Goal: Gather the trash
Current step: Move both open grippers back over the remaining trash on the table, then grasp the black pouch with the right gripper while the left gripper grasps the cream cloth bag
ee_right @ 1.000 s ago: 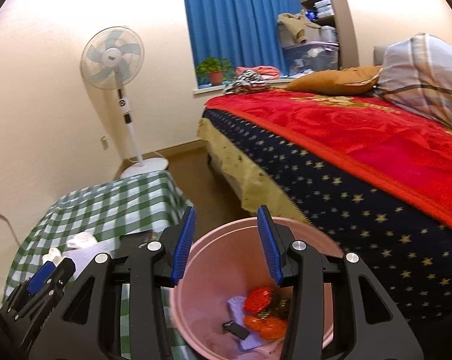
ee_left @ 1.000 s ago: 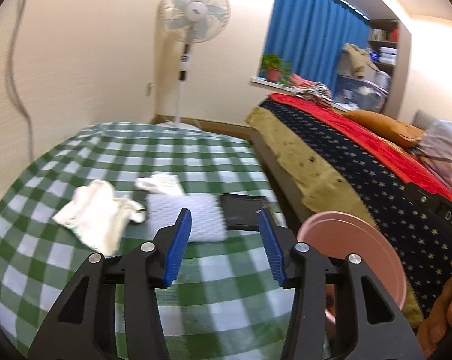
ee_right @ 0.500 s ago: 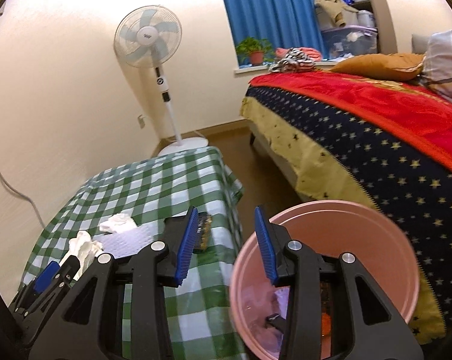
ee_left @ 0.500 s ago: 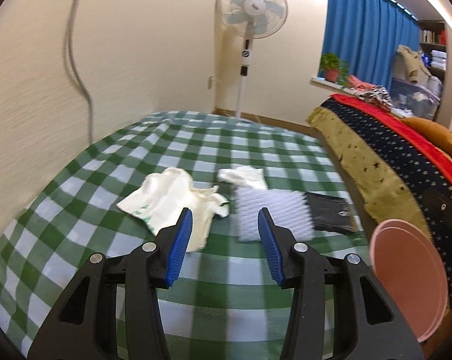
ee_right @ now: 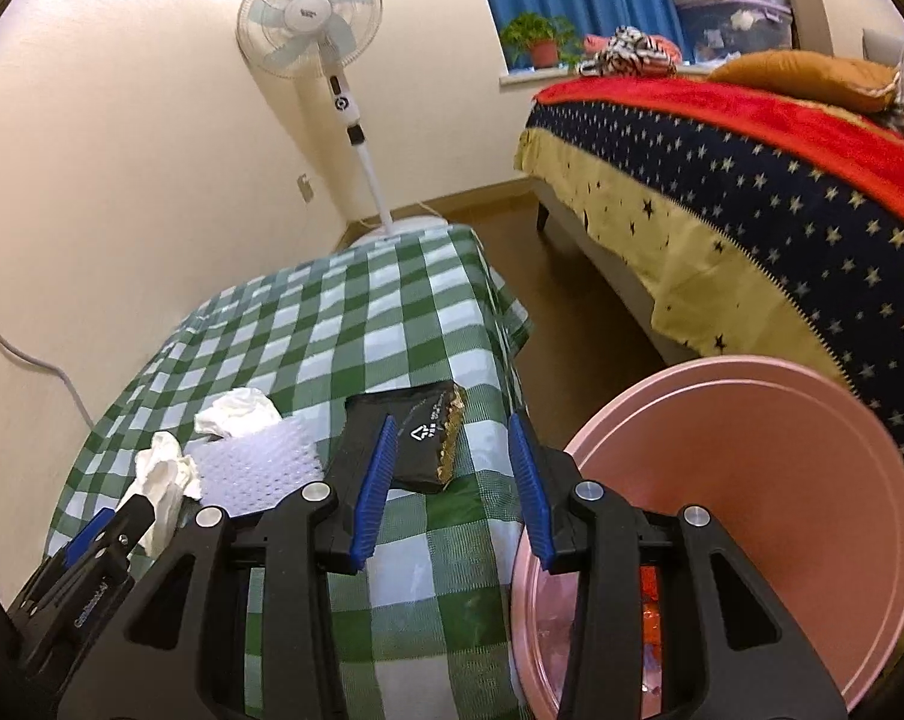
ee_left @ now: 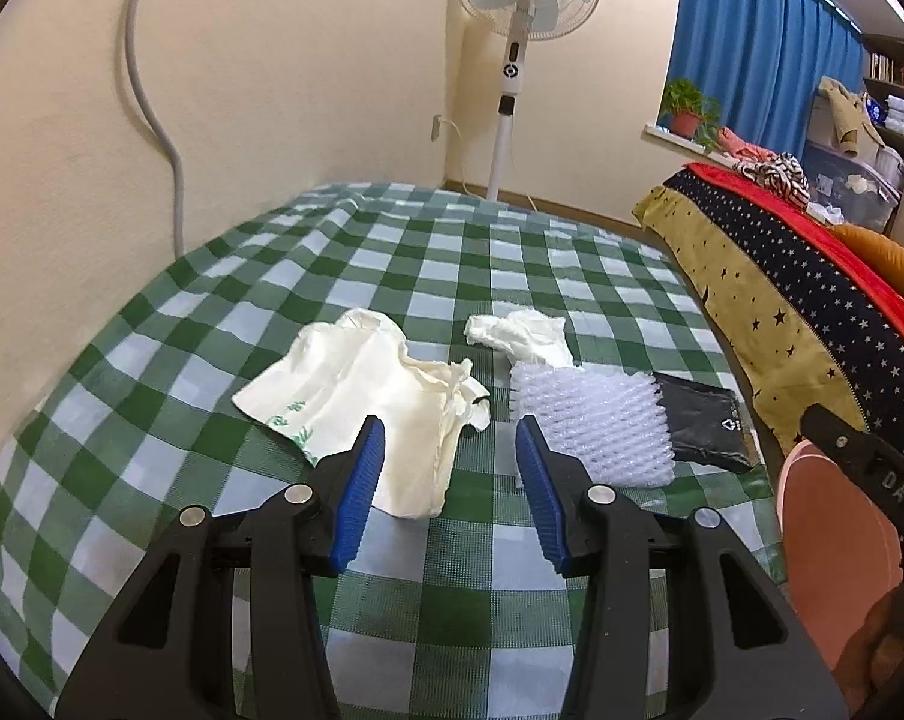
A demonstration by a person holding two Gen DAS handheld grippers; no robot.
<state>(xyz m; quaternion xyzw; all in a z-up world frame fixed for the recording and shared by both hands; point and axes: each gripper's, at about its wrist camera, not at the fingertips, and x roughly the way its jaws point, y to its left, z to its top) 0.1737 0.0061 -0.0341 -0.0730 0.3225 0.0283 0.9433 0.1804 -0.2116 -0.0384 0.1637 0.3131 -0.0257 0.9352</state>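
Note:
On the green checked table [ee_left: 392, 252] lie a cream plastic bag [ee_left: 368, 396], a crumpled white tissue [ee_left: 520, 333], a sheet of bubble wrap [ee_left: 595, 420] and a black wrapper [ee_left: 706, 429]. My left gripper [ee_left: 450, 438] is open and empty, just short of the cream bag. My right gripper [ee_right: 452, 438] is open and empty, above the table's right edge, with the black wrapper [ee_right: 419, 444] just beyond its left finger. The pink bin [ee_right: 751, 480] stands right of the table, with red and orange trash inside. The left gripper [ee_right: 107, 531] shows at the lower left of the right wrist view.
A standing fan [ee_left: 526, 12] is behind the table by the wall. A bed with a red and starred cover [ee_right: 751, 168] lies to the right, with brown floor [ee_right: 571, 300] between it and the table. A grey cable [ee_left: 152, 108] hangs down the wall.
Both grippers have swung left, from the bin toward the table. The left one has come closer to the cream bag. The right one has moved off the bin to the table's right edge.

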